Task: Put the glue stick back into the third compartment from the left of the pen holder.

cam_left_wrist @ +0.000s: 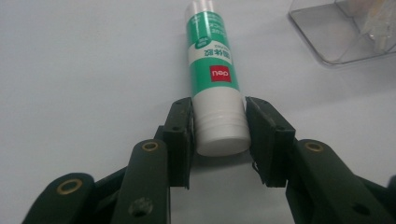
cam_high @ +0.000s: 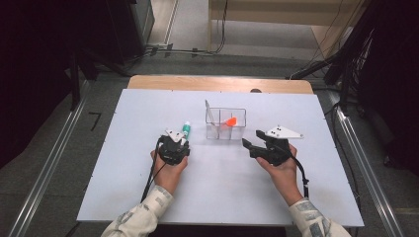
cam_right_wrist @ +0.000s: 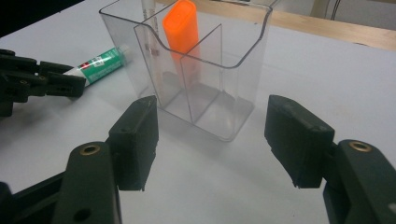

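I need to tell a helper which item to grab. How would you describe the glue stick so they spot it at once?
On the white table, look just left of the clear divided organizer. The glue stick lies flat there, its white end between the left gripper jaws. Its green-and-white label with a red logo sets it apart from the orange piece inside the organizer.

Grey floor (cam_high: 59,163), wooden bench (cam_high: 276,15)

Clear divided container (cam_high: 226,123) on table (cam_high: 148,197), orange item (cam_high: 230,120) inside.
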`<control>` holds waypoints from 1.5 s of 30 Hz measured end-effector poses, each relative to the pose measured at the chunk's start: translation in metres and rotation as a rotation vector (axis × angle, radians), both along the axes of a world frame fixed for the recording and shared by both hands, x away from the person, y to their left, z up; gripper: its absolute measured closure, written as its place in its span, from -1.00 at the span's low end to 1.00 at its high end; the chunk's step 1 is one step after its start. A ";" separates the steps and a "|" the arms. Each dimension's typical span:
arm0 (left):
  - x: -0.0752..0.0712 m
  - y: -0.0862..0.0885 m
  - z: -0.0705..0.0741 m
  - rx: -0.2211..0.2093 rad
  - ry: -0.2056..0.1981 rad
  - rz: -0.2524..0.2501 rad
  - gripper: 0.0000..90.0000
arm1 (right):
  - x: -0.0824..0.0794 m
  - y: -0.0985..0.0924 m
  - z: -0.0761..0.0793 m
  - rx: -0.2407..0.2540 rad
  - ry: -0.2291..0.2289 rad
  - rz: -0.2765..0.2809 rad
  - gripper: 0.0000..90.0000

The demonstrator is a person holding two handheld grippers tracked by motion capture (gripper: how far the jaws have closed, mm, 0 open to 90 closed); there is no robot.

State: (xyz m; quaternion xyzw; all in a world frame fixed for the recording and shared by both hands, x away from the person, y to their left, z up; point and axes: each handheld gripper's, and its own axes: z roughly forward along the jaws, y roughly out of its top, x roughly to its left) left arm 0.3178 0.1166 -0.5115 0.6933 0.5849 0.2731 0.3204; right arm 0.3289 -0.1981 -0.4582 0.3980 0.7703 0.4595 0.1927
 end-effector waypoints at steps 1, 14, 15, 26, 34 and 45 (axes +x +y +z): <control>0.000 0.001 0.000 -0.002 -0.002 -0.001 0.44 | 0.000 0.000 0.000 0.001 -0.001 -0.001 -0.25; -0.001 0.007 0.001 -0.016 -0.003 -0.025 0.45 | 0.000 0.000 0.000 0.000 0.002 -0.002 -0.25; -0.001 0.007 0.002 -0.021 -0.005 -0.026 0.45 | 0.000 0.000 0.000 0.001 0.005 -0.003 -0.25; -0.003 0.011 0.011 -0.053 -0.042 -0.034 0.46 | 0.000 0.000 -0.001 -0.001 0.005 -0.002 -0.25; -0.007 0.018 0.022 -0.082 -0.080 -0.027 0.46 | 0.000 0.000 -0.001 -0.003 0.004 0.000 -0.25; -0.014 0.031 0.045 -0.158 -0.139 -0.023 0.46 | 0.001 0.000 -0.001 -0.003 0.004 -0.001 -0.25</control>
